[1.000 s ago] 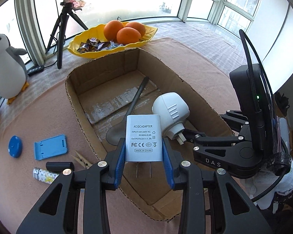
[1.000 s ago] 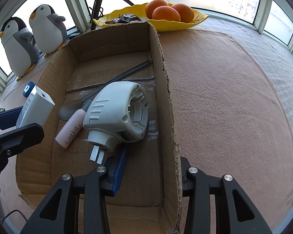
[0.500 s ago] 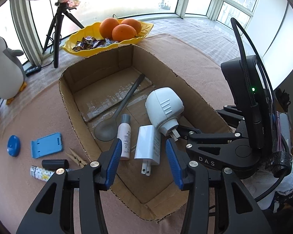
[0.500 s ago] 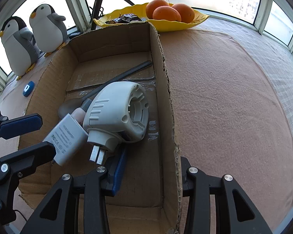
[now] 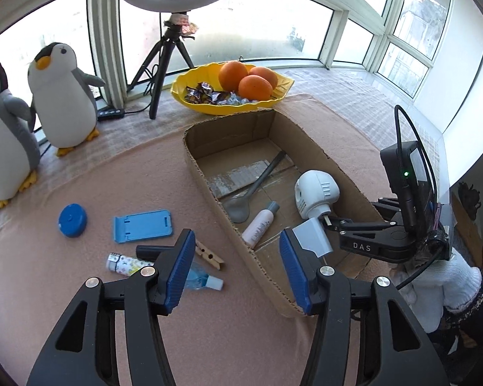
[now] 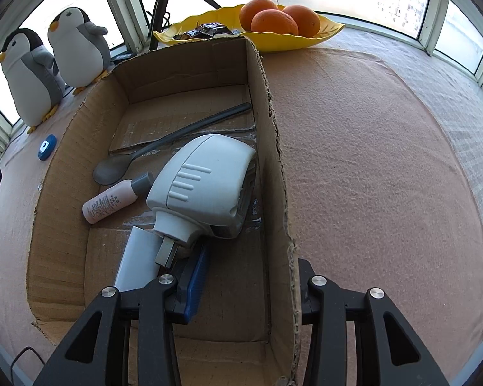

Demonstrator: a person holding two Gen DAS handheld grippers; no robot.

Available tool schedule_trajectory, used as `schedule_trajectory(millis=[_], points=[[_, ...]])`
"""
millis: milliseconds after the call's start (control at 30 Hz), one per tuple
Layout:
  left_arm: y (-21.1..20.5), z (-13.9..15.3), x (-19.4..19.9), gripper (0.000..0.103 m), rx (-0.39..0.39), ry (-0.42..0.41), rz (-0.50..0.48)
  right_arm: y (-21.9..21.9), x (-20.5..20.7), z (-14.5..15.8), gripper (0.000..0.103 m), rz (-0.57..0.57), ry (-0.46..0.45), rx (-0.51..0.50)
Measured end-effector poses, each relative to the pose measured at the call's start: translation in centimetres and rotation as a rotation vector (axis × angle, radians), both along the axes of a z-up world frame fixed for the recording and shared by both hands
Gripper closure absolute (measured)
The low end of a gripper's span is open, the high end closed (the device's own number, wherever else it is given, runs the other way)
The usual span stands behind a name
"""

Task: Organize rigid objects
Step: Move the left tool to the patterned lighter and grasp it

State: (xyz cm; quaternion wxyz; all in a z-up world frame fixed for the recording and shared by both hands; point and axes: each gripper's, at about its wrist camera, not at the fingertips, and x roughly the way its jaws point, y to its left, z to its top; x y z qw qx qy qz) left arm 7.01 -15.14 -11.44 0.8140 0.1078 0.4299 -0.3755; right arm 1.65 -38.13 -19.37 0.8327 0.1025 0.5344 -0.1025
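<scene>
The cardboard box [image 5: 209, 180] [image 6: 273, 148] holds a grey spoon [image 5: 254, 189] [image 6: 164, 148], a pink bottle [image 5: 260, 223] [image 6: 112, 201], a white round plug device [image 5: 317, 193] [image 6: 206, 183] and the white AC adapter [image 5: 312, 238] [image 6: 138, 257]. My left gripper [image 5: 238, 270] is open and empty, above the box's near left wall. My right gripper [image 6: 247, 276] straddles the box's right wall, one finger [image 6: 194, 276] inside beside the adapter, jaws apart, holding nothing. On the mat lie a blue phone stand [image 5: 141, 225], blue cap [image 5: 72, 220], clothespin [image 5: 209, 254], lighter [image 5: 125, 262], black tube [image 5: 151, 251] and small blue bottle [image 5: 202, 280].
A yellow bowl [image 5: 202, 103] [image 6: 325, 32] with oranges and sweets stands behind the box. Two penguin toys [image 5: 64, 96] [image 6: 77, 45] and a tripod [image 5: 164, 64] stand at the back left by the windows. Pink mat [image 6: 370, 160] stretches right of the box.
My left gripper opened and let the AC adapter fall into the box beside the white device, then pulled back and left, bringing the loose mat items into view. My right gripper stayed put.
</scene>
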Motion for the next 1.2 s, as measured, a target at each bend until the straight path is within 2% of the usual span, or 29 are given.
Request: schedule_trajectory(millis=[67,233,367,567,733,900,1200], points=[[2.0,-0.7,0.8,0.036,0.031,-0.013,0.036,0.0,0.0,0.0,0.065,-0.002,-0.001,0.003],[5.7,-4.0,3.0,0.031,0.144,-0.012,0.129,-0.1,0.1,-0.1,0.064,-0.004,-0.002,0.010],[7.6,-5.7,5.3,0.031,0.118,0.129,0.212,-0.1,0.1,-0.2,0.063,0.000,0.000,0.008],[6.9,-7.5,7.9,0.031,0.109,0.248,0.354,0.0,0.1,-0.1,0.062,-0.002,0.000,0.013],[5.3,-9.5,7.9,0.031,0.174,0.268,0.379,-0.2,0.1,-0.2,0.060,-0.006,0.000,0.022],[4.6,-10.0,8.0,0.031,0.163,0.284,0.399,-0.1,0.1,-0.2,0.060,-0.006,0.001,0.021],[3.7,-10.8,7.0,0.031,0.214,0.242,0.398,-0.1,0.2,-0.2,0.060,-0.005,0.001,0.024]])
